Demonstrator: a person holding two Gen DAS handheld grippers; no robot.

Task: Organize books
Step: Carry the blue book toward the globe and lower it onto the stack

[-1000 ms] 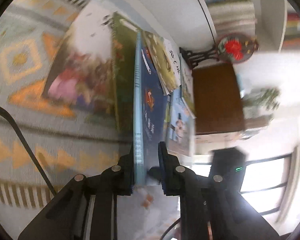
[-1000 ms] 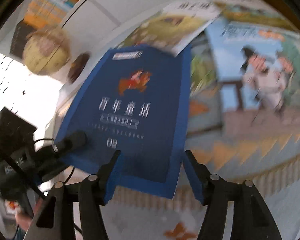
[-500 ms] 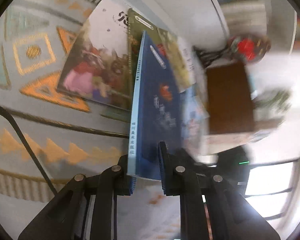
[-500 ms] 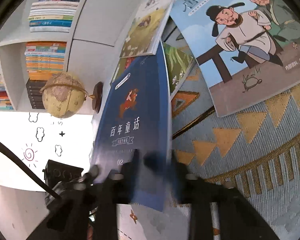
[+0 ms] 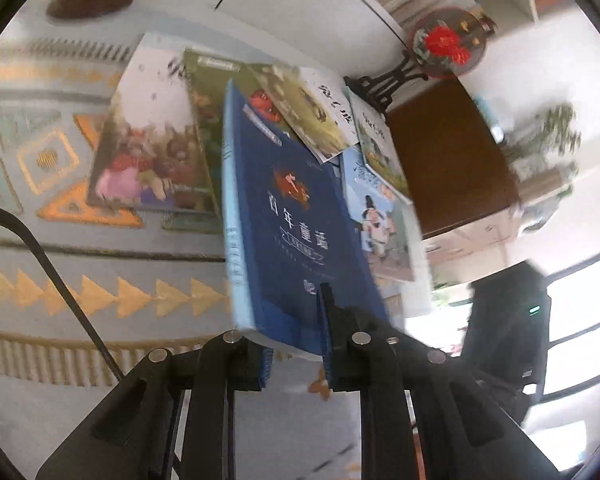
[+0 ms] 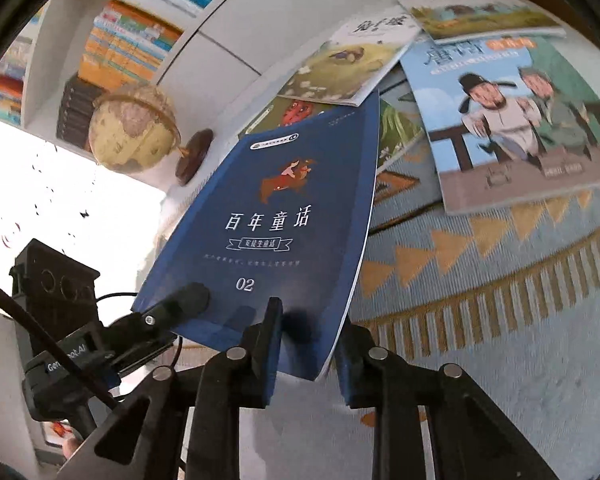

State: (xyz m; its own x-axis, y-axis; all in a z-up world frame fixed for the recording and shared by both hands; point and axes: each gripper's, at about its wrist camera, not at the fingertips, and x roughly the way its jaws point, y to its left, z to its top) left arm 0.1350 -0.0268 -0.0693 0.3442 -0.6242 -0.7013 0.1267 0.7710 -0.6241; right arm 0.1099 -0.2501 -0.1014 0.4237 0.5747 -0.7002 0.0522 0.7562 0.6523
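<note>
You've got one dark blue book (image 6: 284, 236) lifted off the rug (image 6: 500, 340), and both tools are on it: your left gripper (image 5: 296, 340) clamps its spine edge, and your right gripper (image 6: 306, 356), jaws just closed in, pinches the lower corner. Five more picture books (image 6: 512, 120) lie overlapped beyond.

The blue book (image 5: 296, 236) hides parts of the picture books (image 5: 156, 148) lying behind it on the rug, and its lower edge is lost behind the left gripper (image 5: 294, 344). At the right of the left wrist view, a plant (image 5: 548, 136) is blurred beyond detail. In the right wrist view's upper left, shelved book spines (image 6: 128, 44) are too small to read and the frame edge crops them.
</note>
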